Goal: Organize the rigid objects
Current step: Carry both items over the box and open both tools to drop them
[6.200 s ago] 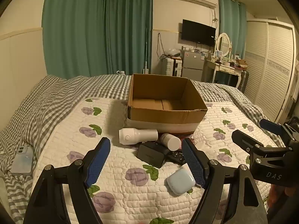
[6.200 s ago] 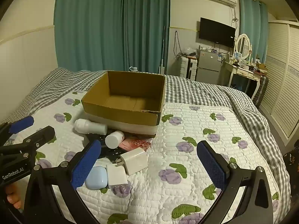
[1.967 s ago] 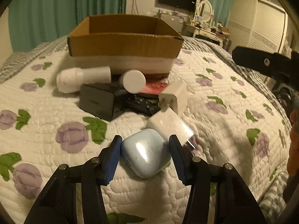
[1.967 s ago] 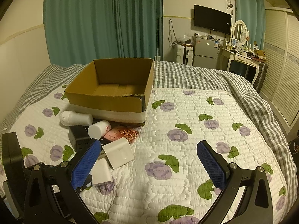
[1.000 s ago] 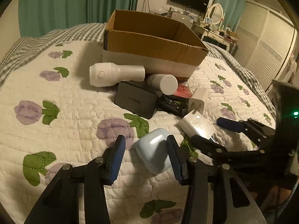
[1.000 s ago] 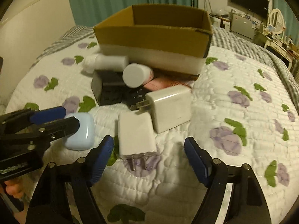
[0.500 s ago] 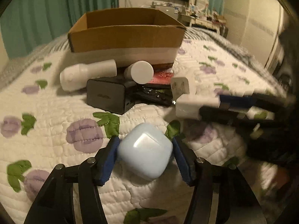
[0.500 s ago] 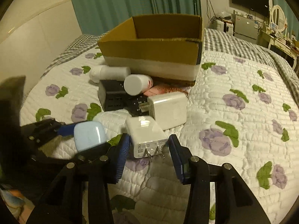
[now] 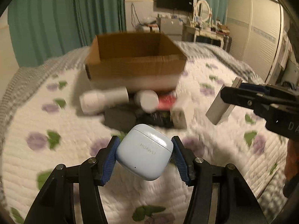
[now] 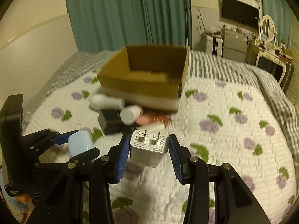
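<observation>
Both loads up off quilt (image 10: pixel 233 145), short of cardboard box (image 10: pixel 149 74): L gripper (image 9: pixel 143 155) clamped on rounded blue earbud case (image 9: pixel 144 152), R gripper (image 10: pixel 148 148) clamped on white charger (image 10: pixel 147 148), prongs fwd; risk = smooth case slipping w/ a fast swing, or clipping box's near wall.

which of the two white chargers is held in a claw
The charger with prongs up, gripped in the right claw. The other charger lies on the quilt near the box.

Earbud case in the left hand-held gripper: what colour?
Pale blue earbud case, glossy, with HUAWEI lettering; clearest in the left wrist view.
</observation>
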A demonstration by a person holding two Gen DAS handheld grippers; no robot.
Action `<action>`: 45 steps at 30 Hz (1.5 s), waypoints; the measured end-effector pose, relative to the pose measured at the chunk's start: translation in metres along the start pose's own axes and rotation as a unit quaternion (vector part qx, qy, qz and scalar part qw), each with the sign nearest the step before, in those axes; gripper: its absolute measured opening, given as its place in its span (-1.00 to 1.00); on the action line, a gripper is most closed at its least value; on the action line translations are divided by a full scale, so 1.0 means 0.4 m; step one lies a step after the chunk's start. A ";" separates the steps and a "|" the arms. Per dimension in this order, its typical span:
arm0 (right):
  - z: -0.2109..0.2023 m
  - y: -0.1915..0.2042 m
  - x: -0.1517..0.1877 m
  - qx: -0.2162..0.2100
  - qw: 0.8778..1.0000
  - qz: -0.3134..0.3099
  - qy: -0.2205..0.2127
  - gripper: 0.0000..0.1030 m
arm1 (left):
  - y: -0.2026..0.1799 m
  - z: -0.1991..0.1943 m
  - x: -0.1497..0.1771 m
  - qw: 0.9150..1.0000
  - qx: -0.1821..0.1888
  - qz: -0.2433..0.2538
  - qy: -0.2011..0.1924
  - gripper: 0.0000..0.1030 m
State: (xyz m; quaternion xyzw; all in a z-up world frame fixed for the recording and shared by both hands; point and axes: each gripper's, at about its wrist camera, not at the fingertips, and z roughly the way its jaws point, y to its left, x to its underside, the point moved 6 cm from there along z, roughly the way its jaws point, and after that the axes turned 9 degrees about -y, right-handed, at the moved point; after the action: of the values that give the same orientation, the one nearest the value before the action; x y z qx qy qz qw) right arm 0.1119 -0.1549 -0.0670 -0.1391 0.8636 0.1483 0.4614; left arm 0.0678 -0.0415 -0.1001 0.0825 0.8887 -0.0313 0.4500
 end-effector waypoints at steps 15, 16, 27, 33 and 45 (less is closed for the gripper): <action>0.140 -0.038 -0.416 -0.020 0.997 -0.025 -0.074 -0.19 | 0.141 0.137 -0.449 0.996 -0.027 -0.024 -0.078 0.12; 0.172 -0.045 -0.424 -0.023 0.997 -0.021 -0.068 -0.19 | 0.148 0.171 -0.454 0.997 -0.024 -0.030 -0.073 0.12; 0.444 -0.120 -0.344 -0.011 1.000 -0.009 -0.013 -0.18 | 0.177 0.409 -0.382 0.998 -0.034 -0.028 -0.033 0.16; 0.396 -0.144 -0.363 0.011 0.999 0.005 -0.041 0.43 | 0.153 0.338 -0.408 0.998 -0.026 -0.016 -0.047 0.26; 0.061 -0.060 -0.388 0.046 0.994 -0.044 -0.090 0.79 | 0.165 -0.016 -0.350 0.994 -0.059 -0.028 -0.087 0.40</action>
State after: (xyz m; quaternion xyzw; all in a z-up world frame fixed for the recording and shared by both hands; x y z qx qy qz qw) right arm 0.2226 -0.1516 0.0471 -0.1415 0.8177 0.0998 0.5490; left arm 0.1557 0.0078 0.0176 0.0282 0.8484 0.0017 0.5286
